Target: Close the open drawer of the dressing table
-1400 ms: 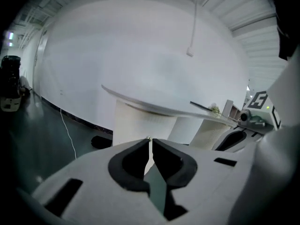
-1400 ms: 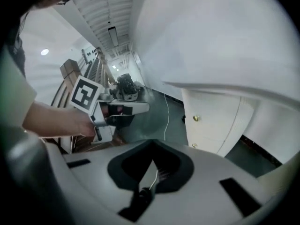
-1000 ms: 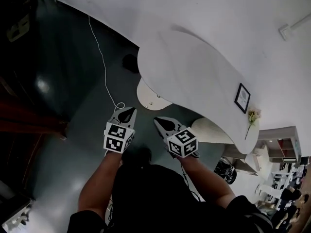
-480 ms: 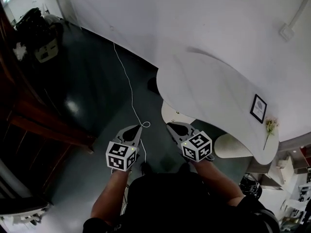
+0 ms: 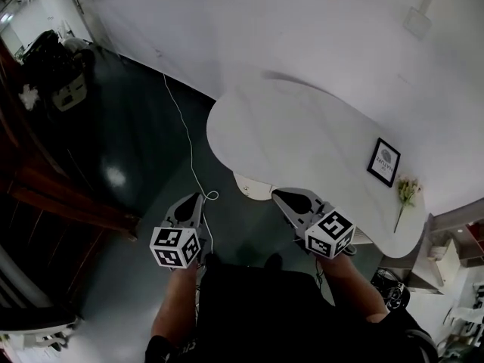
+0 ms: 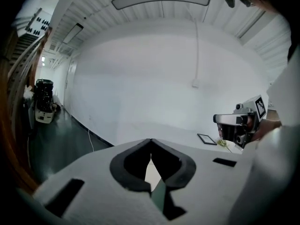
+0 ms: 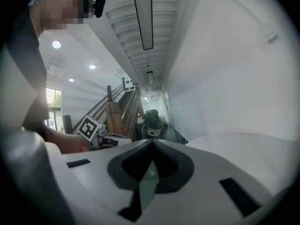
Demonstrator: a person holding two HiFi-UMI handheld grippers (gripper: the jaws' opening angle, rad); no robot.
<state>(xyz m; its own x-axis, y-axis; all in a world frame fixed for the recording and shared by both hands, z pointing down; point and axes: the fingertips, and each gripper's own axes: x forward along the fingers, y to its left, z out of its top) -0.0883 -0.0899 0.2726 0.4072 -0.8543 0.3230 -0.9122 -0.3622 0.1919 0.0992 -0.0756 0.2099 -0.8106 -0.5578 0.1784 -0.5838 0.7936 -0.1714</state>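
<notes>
Drawer juts open from under the white dressing table's surface, just ahead of the right claw. The left claw hangs over the dark floor near a white cable. Both claws are pinched together and hold nothing. A clean close likely calls for a closed tip set squarely on the drawer front, pushing straight in so it does not skew, well clear of the framed picture.

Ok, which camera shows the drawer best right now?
Head view: the drawer sticks out as a cream lip from under the dressing table at its near edge. Both gripper views show only the dressing table's white top; the drawer can't be made out in either.
</notes>
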